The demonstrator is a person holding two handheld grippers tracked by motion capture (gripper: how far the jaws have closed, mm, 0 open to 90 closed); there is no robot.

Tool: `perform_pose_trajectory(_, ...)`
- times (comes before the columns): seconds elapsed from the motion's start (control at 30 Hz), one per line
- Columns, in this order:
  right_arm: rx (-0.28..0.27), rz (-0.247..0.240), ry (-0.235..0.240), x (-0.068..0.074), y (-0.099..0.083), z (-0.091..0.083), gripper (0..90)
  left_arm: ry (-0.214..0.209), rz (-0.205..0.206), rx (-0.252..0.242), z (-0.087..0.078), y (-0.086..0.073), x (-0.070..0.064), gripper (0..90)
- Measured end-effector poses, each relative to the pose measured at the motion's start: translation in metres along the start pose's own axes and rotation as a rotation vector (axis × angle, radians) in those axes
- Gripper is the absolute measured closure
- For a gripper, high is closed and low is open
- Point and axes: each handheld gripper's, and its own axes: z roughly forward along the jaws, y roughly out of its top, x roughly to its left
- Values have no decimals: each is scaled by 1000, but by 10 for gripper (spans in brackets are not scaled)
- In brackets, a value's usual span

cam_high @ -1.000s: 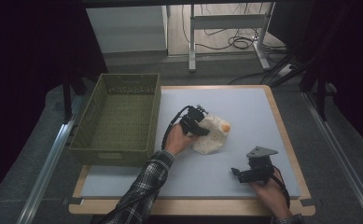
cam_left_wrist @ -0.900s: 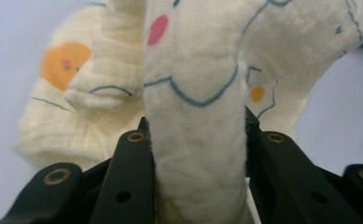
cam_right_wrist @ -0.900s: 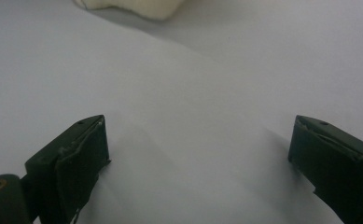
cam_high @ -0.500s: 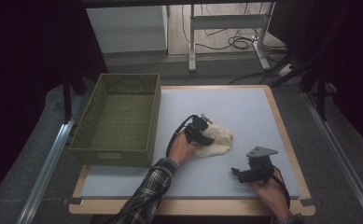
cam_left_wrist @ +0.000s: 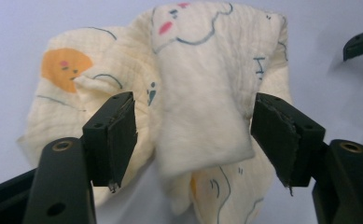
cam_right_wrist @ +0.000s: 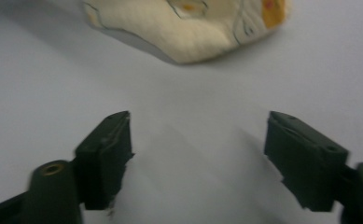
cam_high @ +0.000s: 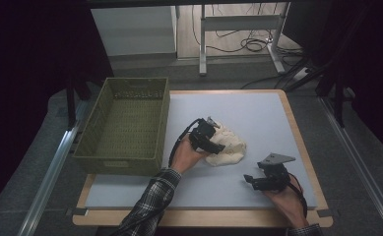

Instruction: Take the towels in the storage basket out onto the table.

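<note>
A crumpled cream cloth with cartoon prints lies in the middle of the white table mat. My left gripper rests over its left side. In the left gripper view the jaws stand wide apart on either side of a raised fold of the cloth, so my left gripper is open and grips nothing. My right gripper hovers low near the front right of the mat, open, its jaws pointing toward the cloth. Bare mat lies under my right gripper.
An empty olive-green woven basket stands at the left of the mat. The wooden table edge frames the mat. Beyond the table are a metal stand's legs and cables on the floor.
My left gripper slid toward the near right along the cloth and now sits over its left side. The cloth bunched slightly. The right gripper barely moved.
</note>
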Motion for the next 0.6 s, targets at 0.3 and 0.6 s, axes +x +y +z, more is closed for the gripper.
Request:
perform_pose_trajectory(0.3, -19, -46, 130, 11, 38, 20, 435, 25, -17, -22, -24, -19, 4, 474)
perform_pose_trajectory(0.6, 25, -106, 102, 19, 60, 58, 500, 26, -62, -15, -3, -32, 10, 594)
